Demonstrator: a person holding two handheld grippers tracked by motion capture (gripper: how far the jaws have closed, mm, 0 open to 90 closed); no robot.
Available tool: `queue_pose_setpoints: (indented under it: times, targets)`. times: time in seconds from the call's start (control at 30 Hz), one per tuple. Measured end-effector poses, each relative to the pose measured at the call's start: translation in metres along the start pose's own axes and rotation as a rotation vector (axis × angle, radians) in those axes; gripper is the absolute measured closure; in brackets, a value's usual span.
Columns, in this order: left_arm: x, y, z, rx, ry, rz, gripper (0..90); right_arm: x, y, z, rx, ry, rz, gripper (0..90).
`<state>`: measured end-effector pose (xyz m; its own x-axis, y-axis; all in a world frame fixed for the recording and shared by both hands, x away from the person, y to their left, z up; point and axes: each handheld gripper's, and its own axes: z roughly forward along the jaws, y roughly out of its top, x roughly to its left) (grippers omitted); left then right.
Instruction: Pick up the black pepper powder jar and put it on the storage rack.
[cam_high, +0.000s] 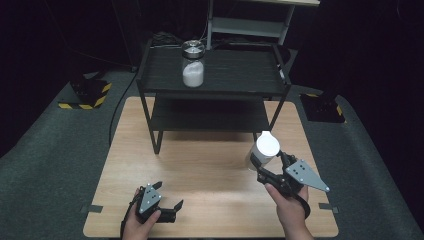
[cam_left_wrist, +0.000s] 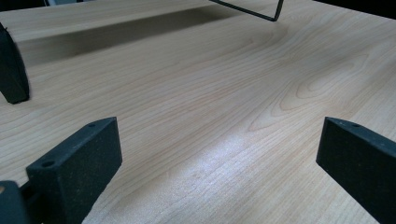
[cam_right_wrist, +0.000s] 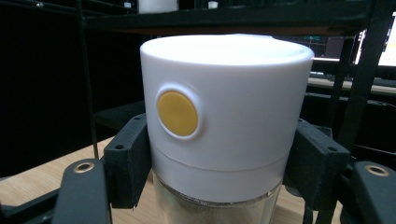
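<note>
My right gripper (cam_high: 266, 165) clamps the jar (cam_high: 263, 149) below its white lid, upright for carrying. Left gripper (cam_high: 167, 209) rests on the table (cam_high: 210, 165), jaws apart, idle.

Left gripper (cam_high: 167, 207) agape — right gripper (cam_high: 267, 167) clamped.

A black two-tier rack (cam_high: 215, 75) stands on the wooden counter (cam_high: 200, 170); a lidded jar (cam_high: 193, 64) of white powder sits on top.

Dim, dark surroundings; overhead light glares on the table (cam_high: 210, 165); close views sharp, slightly soft.
</note>
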<state>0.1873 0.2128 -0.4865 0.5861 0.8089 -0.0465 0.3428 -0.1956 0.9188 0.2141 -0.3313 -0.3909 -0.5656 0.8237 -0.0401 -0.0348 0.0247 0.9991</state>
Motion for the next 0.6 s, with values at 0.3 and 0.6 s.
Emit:
queue_pose_setpoints:
  times: [0.3, 0.6]
  targets:
    - [0.000, 0.000, 0.000, -0.001, -0.003, 0.002, 0.4, 0.001, 0.011, 0.001, -0.032, 0.001, -0.005, 30.4]
    - [0.000, 0.000, 0.000, 0.000, -0.004, 0.002, 0.4, 0.000, 0.021, 0.004, -0.057, -0.004, -0.005, 30.4]
